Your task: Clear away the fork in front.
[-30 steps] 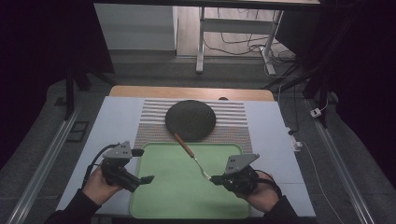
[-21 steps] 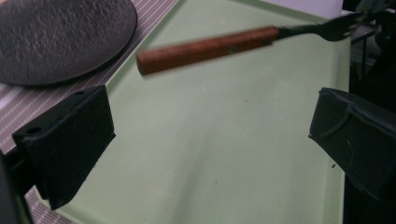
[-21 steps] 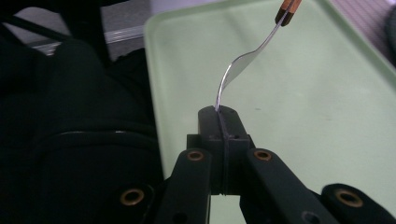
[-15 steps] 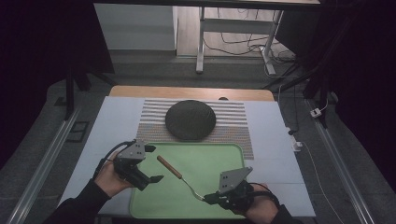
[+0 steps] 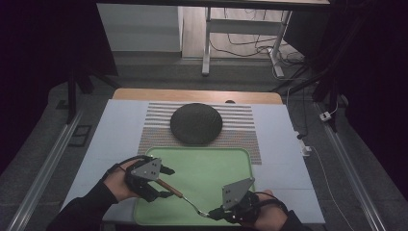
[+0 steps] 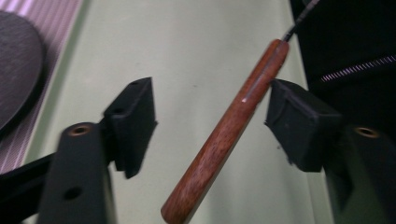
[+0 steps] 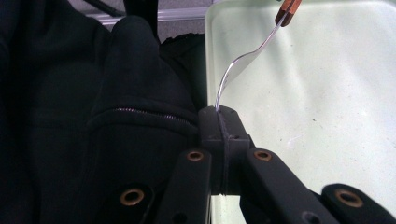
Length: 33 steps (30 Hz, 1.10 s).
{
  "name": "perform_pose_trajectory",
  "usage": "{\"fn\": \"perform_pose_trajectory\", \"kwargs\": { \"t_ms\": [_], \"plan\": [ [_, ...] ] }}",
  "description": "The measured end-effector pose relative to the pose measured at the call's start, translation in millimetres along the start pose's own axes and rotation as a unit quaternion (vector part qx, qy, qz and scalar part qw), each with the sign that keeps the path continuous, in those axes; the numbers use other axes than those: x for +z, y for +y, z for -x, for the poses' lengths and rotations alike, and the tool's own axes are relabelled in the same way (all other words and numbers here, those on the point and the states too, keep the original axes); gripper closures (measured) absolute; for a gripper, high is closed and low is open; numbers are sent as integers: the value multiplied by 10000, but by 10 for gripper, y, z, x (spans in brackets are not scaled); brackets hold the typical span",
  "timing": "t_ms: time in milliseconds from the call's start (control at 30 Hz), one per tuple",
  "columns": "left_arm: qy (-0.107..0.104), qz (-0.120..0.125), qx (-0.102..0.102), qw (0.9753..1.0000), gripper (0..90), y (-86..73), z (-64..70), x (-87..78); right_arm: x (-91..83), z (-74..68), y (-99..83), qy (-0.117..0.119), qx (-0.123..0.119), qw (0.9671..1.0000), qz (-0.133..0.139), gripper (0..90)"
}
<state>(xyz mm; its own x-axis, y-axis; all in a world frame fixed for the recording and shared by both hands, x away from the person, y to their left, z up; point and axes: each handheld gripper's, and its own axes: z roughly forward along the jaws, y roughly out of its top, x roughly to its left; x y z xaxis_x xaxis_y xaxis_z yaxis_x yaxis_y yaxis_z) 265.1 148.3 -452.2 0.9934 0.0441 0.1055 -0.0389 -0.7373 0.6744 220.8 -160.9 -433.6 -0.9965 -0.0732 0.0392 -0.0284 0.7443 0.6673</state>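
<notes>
Fork (image 5: 185,197) (wooden handle, no readable markings) is pinched by right tongs (image 5: 211,214); left tongs (image 5: 165,182) spread around its handle.

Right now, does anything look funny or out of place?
Only the fork: the right gripper pinches its metal end, not its wooden handle, which hangs between the left gripper's open fingers. Nothing looks spilled or broken on the green tray.

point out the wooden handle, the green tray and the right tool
wooden handle (image 6: 224,140), left gripper view, middle of the brown shaft
green tray (image 5: 211,166), high view, bare floor of the tray
right tool (image 7: 223,122), right gripper view, shut jaw tips around the metal end
</notes>
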Motion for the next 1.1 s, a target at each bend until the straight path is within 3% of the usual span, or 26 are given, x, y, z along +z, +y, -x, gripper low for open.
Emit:
{"fn": "perform_pose_trajectory", "kwargs": {
  "t_ms": [233,367,467,567,633,733,767,800,833,867,900,1100],
  "plan": [
    [-475,-92,358,9982,600,13,32,33,4,-12,-1,126,-219,9996,-106,900],
    [-714,-168,541,9958,664,12,42,58,4,-9,7,161,-313,9993,-154,900],
    [-928,-262,722,9927,713,12,47,83,22,-12,6,190,-409,9987,-218,900],
    [-1199,-358,957,9875,790,10,58,117,41,-15,-16,192,-601,9974,-337,893],
    [-1185,-376,1028,9869,795,10,75,129,37,-9,-26,178,-578,9975,-373,888],
    [-1117,-306,885,9893,798,9,61,98,18,51,-62,117,-500,9983,-287,850],
    [-1053,-289,831,9905,799,5,54,84,-5,77,-82,-70,-332,9993,-150,764],
    [-1014,-270,764,9915,799,-4,47,74,-5,77,-82,-70,-332,9993,-150,764],
    [-954,-240,683,9928,799,-17,45,68,-40,102,-102,-248,-221,9994,14,683],
    [-883,-256,608,9939,799,-31,42,63,-40,102,-102,-248,-221,9994,14,683],
    [-809,-274,523,9950,798,-47,40,62,-65,107,-112,-407,-122,9991,62,647],
    [-387,-380,-188,9984,798,-147,50,71,-177,141,-224,-1122,531,9914,423,450]
  ]
}}
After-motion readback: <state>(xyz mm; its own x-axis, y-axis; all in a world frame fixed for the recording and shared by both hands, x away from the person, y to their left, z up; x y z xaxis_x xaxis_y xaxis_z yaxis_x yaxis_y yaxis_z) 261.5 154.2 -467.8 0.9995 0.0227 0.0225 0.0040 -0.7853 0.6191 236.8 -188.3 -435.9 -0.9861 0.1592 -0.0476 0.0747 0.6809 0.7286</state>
